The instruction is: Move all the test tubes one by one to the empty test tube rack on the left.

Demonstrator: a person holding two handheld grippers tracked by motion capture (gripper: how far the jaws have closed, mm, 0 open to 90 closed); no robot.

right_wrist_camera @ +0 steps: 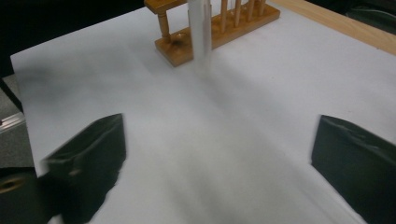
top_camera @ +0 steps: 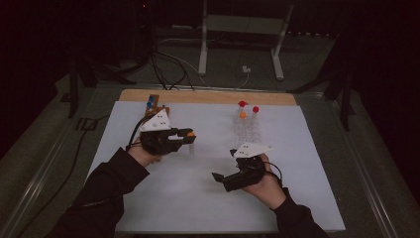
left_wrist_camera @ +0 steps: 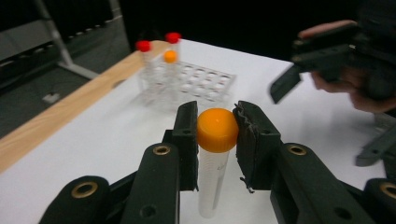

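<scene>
Two grippers: both work over the white mat [top_camera: 297, 198], with the clear rack [top_camera: 247, 130] taken as the landmark for every place below.
Wooden rack [top_camera: 154, 106]: stands at the mat's far edge, well left of the clear rack, with a blue-topped item in it.
Left gripper [top_camera: 187, 135]: sits left of the clear rack and nearer the person, its jaws clamped on the cap of the orange-capped tube [left_wrist_camera: 215, 154].
Orange-capped tube: hangs upright between those jaws, cap level with the pads; whether its foot touches the mat is not clear.
Clear rack: holds two red-capped tubes [left_wrist_camera: 144, 58] and one orange-capped one [left_wrist_camera: 170, 63] at its far end; the near holes look empty.
Right gripper [top_camera: 218, 177]: lies nearer the person than the clear rack, jaws spread wide and holding nothing, pointed back toward the wooden rack.
Step in hand: by the look of it, the tube is in transit from the wooden rack's side toward the clear rack.
Next move: likely carry the tube over a free hole, keep it vertical, lower it in, then release the cap.
</scene>
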